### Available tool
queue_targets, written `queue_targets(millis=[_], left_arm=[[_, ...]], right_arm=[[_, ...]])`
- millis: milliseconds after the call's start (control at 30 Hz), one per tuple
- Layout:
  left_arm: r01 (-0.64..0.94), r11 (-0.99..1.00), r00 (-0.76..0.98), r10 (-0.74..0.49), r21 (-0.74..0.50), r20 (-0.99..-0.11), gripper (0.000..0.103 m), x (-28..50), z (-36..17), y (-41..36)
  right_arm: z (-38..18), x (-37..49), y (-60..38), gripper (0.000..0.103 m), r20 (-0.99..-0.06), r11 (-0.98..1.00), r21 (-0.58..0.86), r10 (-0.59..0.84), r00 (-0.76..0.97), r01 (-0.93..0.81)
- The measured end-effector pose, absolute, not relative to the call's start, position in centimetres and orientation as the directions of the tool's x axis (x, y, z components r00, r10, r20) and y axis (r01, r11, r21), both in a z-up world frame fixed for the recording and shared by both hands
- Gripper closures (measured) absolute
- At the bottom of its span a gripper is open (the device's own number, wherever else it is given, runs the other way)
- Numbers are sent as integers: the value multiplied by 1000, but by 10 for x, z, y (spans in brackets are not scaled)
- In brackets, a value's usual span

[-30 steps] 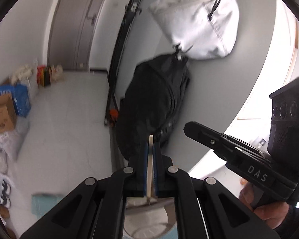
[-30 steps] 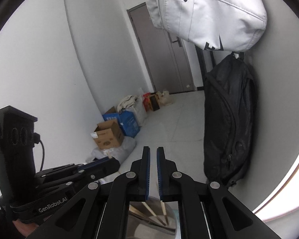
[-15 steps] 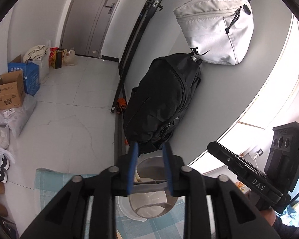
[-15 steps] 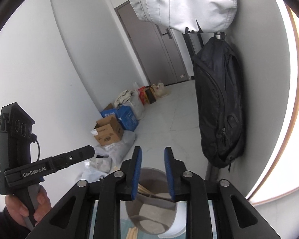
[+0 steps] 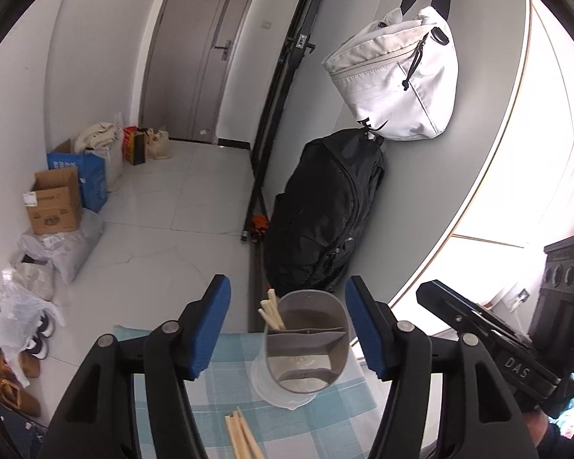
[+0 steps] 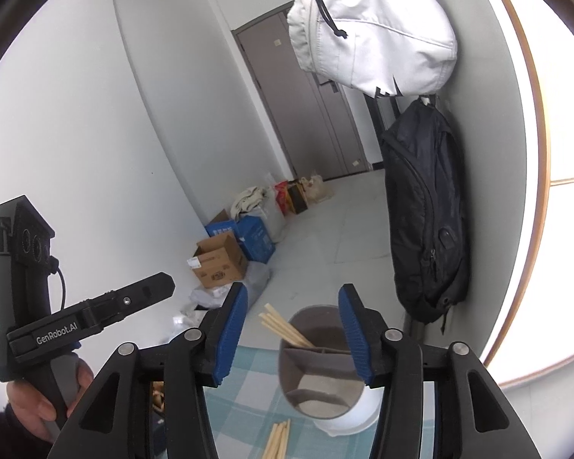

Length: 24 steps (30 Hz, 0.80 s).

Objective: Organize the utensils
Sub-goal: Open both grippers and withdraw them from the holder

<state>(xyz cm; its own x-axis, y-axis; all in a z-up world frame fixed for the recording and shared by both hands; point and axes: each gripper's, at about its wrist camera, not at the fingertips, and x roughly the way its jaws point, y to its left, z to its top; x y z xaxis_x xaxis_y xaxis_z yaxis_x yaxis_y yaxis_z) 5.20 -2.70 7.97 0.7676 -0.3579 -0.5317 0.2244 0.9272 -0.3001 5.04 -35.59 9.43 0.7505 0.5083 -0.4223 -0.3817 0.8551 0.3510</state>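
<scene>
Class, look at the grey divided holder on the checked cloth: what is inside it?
The holder has several wooden chopsticks leaning in one compartment; the other compartments look empty. The floor of the chopstick compartment is hidden by the divider.

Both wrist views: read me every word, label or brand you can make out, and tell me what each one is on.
"DAS": white letters on the right gripper, side of its black body, left wrist view.
"GenRobot.AI": white letters on the left gripper, side of its body, right wrist view.
Cardboard box: shipping label and printing, too small to read.
Blue box: white print, unreadable.
White bag: black logo, partly hidden, unreadable.
</scene>
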Motion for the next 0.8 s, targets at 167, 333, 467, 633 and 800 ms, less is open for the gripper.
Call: queue_targets(millis=[167,333,467,633,800], left_arm=[[213,931,777,-345,-296,-527,44,35,81,-22],[190,944,796,-309,-270,-521,30,17,78,-16],[178,948,810,-293,-262,-509,29,4,73,-10],[147,966,819,-238,-211,-522,20,-5,55,-7],[144,968,809,-234,-205,-539,20,-8,24,-7]], right_arm=[[99,28,-350,48,-407,856,331,509,758,-398],[96,10,-348,40,-396,853,330,515,760,-405],[89,-5,-344,36,-393,853,314,516,761,-417],[73,-22,-337,28,-396,853,288,520,757,-436],[43,-35,-328,21,-430,854,269,520,738,-445]])
